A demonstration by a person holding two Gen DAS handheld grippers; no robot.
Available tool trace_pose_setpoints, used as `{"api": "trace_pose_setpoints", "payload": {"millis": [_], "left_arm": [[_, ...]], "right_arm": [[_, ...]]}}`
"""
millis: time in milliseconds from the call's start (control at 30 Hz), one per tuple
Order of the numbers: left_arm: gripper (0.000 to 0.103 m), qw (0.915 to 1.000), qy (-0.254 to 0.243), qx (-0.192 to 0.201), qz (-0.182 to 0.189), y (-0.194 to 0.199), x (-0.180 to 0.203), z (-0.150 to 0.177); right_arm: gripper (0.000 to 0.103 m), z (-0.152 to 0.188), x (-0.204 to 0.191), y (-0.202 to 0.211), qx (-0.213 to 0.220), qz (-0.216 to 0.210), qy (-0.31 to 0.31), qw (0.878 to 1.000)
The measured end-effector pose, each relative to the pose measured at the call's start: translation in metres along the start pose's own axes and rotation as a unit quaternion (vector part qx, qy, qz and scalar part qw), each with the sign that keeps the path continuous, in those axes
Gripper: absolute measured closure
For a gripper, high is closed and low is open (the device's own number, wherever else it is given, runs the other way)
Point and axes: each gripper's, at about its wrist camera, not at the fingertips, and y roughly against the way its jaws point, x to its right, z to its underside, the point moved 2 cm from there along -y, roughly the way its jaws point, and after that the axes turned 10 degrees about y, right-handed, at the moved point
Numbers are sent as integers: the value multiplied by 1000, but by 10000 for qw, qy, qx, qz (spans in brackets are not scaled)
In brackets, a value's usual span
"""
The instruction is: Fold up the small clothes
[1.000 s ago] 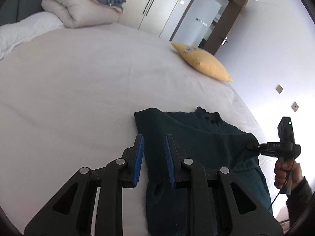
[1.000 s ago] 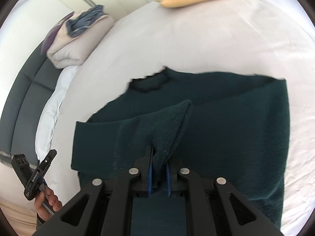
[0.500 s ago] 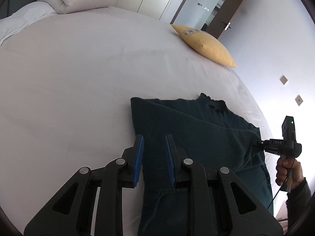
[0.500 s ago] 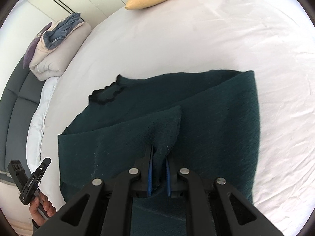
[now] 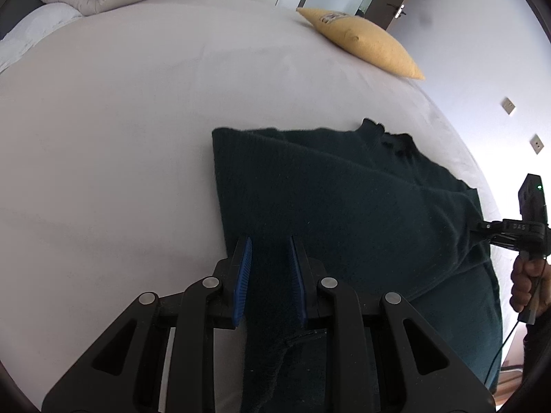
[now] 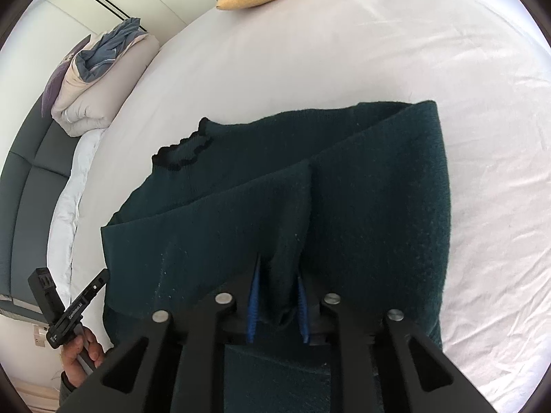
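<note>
right jaws: the right gripper (image 6: pixel 277 301) has its blue pads a little apart with a ridge of dark green knit between them; pads look to touch the cloth on both sides, so i judge a light pinch, possibly loosening.
left jaws: the left gripper (image 5: pixel 269 277) is spread, nothing between the pads; it hovers over the sweater's near left edge.
what is held: a sleeve or folded flap of the sweater (image 6: pixel 361 213), drawn across the body toward the right jaws.
sweater's place: flat on the bed (image 5: pixel 120 137), collar (image 6: pixel 182 155) pointing away from both grippers, hem end nearest them.
long axis: runs from the jaws out to the collar, roughly along both grippers' pointing direction.
key relation: the pinched flap lies straight ahead of the right jaws, so the right hand is the one on the cloth; left jaws sit just above the opposite edge, not gripping.
likely next: lay the flap down and let go, my guess only.
outward: yellow pillow (image 5: pixel 361 44) at the far edge, rolled duvet (image 6: pixel 100 93) far left, well apart from the sweater.
</note>
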Motion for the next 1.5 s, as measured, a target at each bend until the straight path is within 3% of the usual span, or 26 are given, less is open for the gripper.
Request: {"api": "trace_pose_setpoints", "payload": {"millis": [233,500,700,933,1000,1033,1067,1133,1200,1300,1367,1400,1433,1467,1500], "left_arm": [[82,9995,-96,231,-167,3,7,-9],[82,9976,-407,155,-547,-22,13,-11],[82,9981,-338,155,-490,-20,13,-15],[82,9960,-557,146,-689,-22,18,-13],[82,9961,-510,177,-694,-14,19,-14],[82,9962,-488,278,-670,-8,20,-15],[82,9962,-478,447,-569,0,23,-16],[82,9957,-553,621,-421,8,34,-20],[82,9958,-662,516,-362,-1,44,-24],[82,9977,-475,-70,-475,-40,33,-21],[82,9991,-357,129,-201,-40,24,-20],[82,9992,-349,123,-142,-39,22,-21],[82,9992,-377,108,-81,-37,21,-21],[82,9991,-419,73,5,-37,19,-21],[82,9991,-400,29,122,-35,15,-22]], "right_arm": [[92,7,3,-2,72,32,-63,9999],[94,17,4,2,229,118,-108,9996],[93,23,0,9,300,162,-262,9991],[93,24,14,5,288,-134,-382,9988],[89,26,16,20,422,200,-512,9976],[84,27,14,35,664,590,-526,9947],[84,27,9,46,900,717,-489,9922],[84,24,-3,59,1274,332,-422,9904],[84,16,-27,51,1290,-665,-280,9890],[75,8,-57,11,876,-1489,-77,9849],[74,7,-58,-27,511,-1707,-192,9838],[76,10,-49,-41,418,-1592,-384,9856],[97,12,-35,-49,462,-1740,-619,9817],[103,15,-20,-51,550,-1843,-793,9781],[103,18,-8,-50,674,-2005,-982,9724]]}}
